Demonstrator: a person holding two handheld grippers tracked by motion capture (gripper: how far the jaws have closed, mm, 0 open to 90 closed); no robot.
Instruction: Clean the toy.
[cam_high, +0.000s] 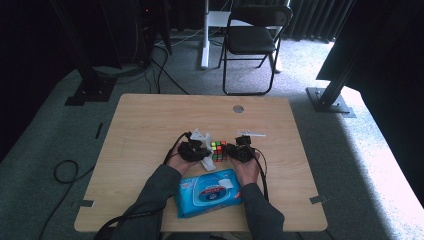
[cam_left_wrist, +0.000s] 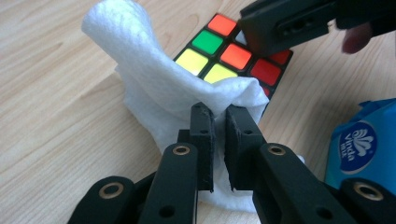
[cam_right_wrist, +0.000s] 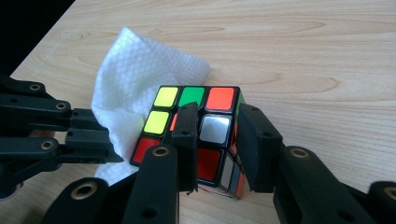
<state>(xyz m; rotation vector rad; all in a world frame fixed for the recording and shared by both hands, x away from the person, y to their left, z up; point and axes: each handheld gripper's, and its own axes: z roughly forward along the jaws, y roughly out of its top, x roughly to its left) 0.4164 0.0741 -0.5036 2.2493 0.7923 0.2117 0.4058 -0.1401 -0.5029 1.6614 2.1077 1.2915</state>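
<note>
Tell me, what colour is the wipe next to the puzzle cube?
White wipe, clearest in the left gripper view.

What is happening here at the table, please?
A person is wiping a puzzle cube on the wooden table. The right gripper is clamped on a corner of the cube and steadies it. The left gripper pinches a white wipe and presses it against the cube's side. A blue pack of wipes lies nearby.
</note>
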